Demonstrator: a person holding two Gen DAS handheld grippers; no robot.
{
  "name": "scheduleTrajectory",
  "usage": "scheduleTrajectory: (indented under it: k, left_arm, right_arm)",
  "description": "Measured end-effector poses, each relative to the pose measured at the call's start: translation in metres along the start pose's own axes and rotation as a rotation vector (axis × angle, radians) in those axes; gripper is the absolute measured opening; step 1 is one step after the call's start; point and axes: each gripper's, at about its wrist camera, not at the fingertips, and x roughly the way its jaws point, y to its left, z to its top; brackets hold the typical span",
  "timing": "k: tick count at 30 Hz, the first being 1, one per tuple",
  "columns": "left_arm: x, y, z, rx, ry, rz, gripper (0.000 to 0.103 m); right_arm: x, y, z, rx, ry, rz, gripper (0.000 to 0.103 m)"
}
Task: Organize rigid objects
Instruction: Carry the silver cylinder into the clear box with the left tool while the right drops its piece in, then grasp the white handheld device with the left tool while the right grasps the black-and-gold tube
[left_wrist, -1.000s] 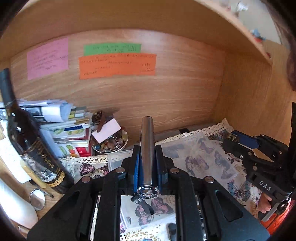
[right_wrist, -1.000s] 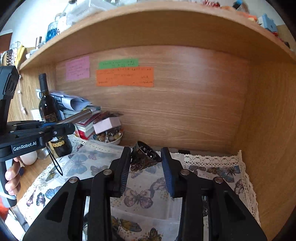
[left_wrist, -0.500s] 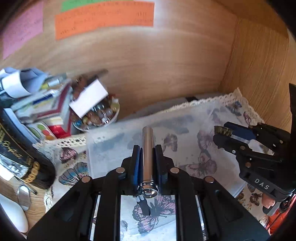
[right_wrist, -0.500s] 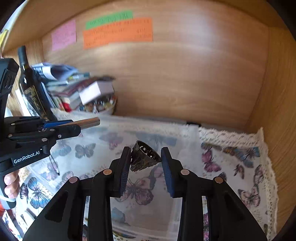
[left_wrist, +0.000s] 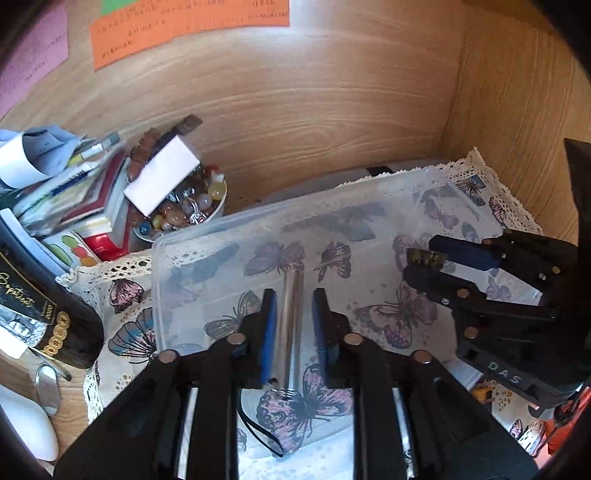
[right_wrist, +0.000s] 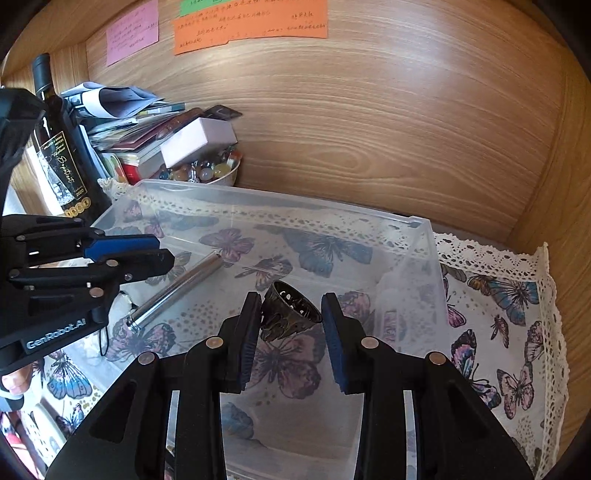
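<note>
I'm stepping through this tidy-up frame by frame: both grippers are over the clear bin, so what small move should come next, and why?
Probably pull the left gripper back. Its jaws stand apart from the metal tube, which seems to lie in the clear bin, so that drop looks done. The right gripper holds the dark perforated cup above the bin floor and can then lower it.
</note>
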Motion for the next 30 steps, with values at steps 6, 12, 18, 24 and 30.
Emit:
scheduleTrajectory:
  k: [6, 12, 18, 24, 30]
  left_arm:
    - [-0.026, -0.002, -0.002, 0.001, -0.059, 0.027, 0.051]
    - [-0.065, -0.003, -0.009, -0.014, -0.148, 0.059, 0.082]
    - [-0.102, -0.004, -0.032, -0.017, -0.212, 0.079, 0.098]
    - [-0.117, -0.010, -0.070, 0.009, -0.197, 0.098, 0.100]
    - [-0.114, -0.017, -0.114, 0.006, -0.125, 0.093, 0.100]
  right_arm:
    - [-0.018, 0.003, 0.005, -0.002, -0.053, -0.019, 0.044]
    - [-0.055, 0.008, 0.007, -0.018, -0.136, -0.046, 0.055]
    - [-0.094, 0.011, -0.004, -0.007, -0.214, -0.043, 0.068]
    - [-0.114, 0.016, -0.029, -0.008, -0.235, -0.060, 0.076]
    - [-0.115, 0.022, -0.060, -0.005, -0.185, -0.072, 0.076]
